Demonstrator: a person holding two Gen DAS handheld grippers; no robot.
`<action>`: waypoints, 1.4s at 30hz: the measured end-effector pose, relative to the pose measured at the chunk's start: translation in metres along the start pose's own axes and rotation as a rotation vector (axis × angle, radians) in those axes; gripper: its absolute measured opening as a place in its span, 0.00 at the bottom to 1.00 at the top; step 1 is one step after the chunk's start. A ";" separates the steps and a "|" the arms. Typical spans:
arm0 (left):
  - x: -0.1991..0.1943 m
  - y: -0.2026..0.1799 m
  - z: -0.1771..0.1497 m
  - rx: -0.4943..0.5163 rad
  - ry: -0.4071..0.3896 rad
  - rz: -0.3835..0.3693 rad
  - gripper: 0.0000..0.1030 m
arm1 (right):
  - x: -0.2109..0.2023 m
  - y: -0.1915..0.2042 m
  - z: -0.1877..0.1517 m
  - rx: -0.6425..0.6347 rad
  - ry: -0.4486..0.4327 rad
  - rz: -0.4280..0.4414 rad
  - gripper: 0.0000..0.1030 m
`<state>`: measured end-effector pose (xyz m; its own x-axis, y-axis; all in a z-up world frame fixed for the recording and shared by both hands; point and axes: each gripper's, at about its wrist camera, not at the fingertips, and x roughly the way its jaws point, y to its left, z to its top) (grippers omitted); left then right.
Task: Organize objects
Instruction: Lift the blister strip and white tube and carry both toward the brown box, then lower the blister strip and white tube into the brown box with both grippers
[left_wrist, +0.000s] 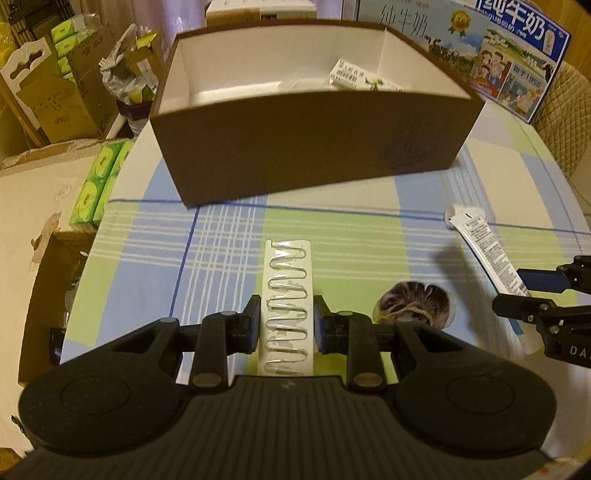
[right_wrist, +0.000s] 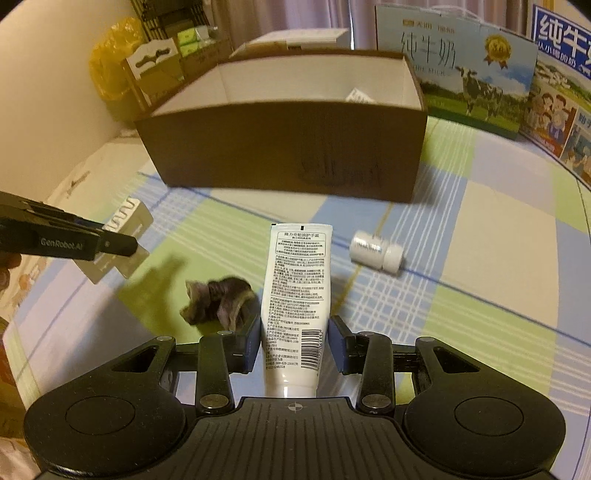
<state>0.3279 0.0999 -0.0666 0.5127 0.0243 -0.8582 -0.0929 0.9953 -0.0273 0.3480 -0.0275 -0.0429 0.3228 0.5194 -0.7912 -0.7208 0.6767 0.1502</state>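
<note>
The near end of the blister strip (left_wrist: 286, 306) disappears behind the left gripper (left_wrist: 285, 325) body at the bottom of the frame. The tube (right_wrist: 293, 306) cap end is likewise hidden behind the right gripper (right_wrist: 295, 341). Inside the brown box (left_wrist: 317, 147), the near wall conceals most of the white packet (left_wrist: 349, 75). The milk cartons (right_wrist: 476, 70) are cut off at the upper right. The tube's print is too small to read.

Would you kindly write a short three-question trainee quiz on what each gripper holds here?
1. True or false: the left gripper is shut on the blister pack.
2. What does the right gripper hold? A tube; B bottle; C scrunchie.
3. Fill in: the brown box is open at its ___.

Key: 1 true; 2 A; 3 top.
</note>
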 end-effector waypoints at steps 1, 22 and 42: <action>-0.003 0.000 0.002 0.001 -0.010 -0.003 0.23 | -0.002 0.000 0.003 0.002 -0.009 0.005 0.35; -0.046 0.006 0.084 0.017 -0.226 0.003 0.23 | -0.022 -0.002 0.110 0.011 -0.199 0.114 0.35; -0.017 0.033 0.165 -0.008 -0.272 0.052 0.23 | 0.028 -0.023 0.216 0.059 -0.260 0.080 0.35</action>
<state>0.4569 0.1474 0.0320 0.7170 0.1011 -0.6897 -0.1314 0.9913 0.0087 0.5059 0.0845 0.0596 0.4180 0.6838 -0.5981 -0.7157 0.6533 0.2468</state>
